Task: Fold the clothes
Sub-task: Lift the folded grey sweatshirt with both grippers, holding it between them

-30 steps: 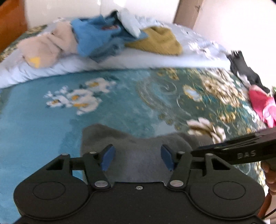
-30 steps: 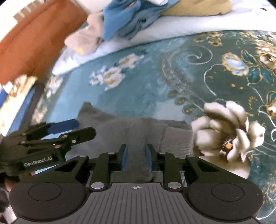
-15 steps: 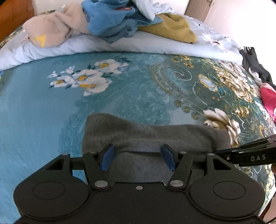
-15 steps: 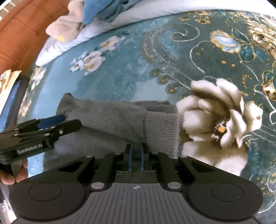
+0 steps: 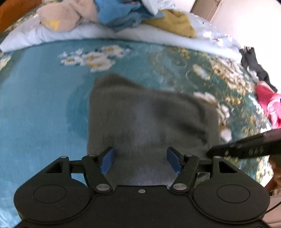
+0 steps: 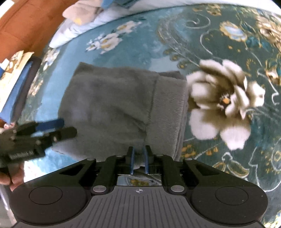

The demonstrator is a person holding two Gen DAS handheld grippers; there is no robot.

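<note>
A grey knit garment (image 5: 147, 119) with a ribbed band (image 6: 166, 112) lies folded on the teal floral bedspread (image 5: 43, 105). My left gripper (image 5: 140, 160) is open, its blue pads spread over the garment's near edge; it also shows in the right wrist view (image 6: 52, 129) at the garment's left side. My right gripper (image 6: 138, 162) is shut on the garment's near edge by the ribbed band; it shows in the left wrist view (image 5: 245, 149) at the right.
A pile of clothes lies at the far side: a beige piece (image 5: 66, 15), blue ones (image 5: 121, 14), a mustard one (image 5: 172, 22). A pink garment (image 5: 268, 103) and a black one (image 5: 252, 63) lie at the right. An orange headboard (image 6: 26, 24) stands at the left.
The grey garment now spreads further up the bed, and more of it shows in both views. The right gripper stays shut on it, the left stays open.
</note>
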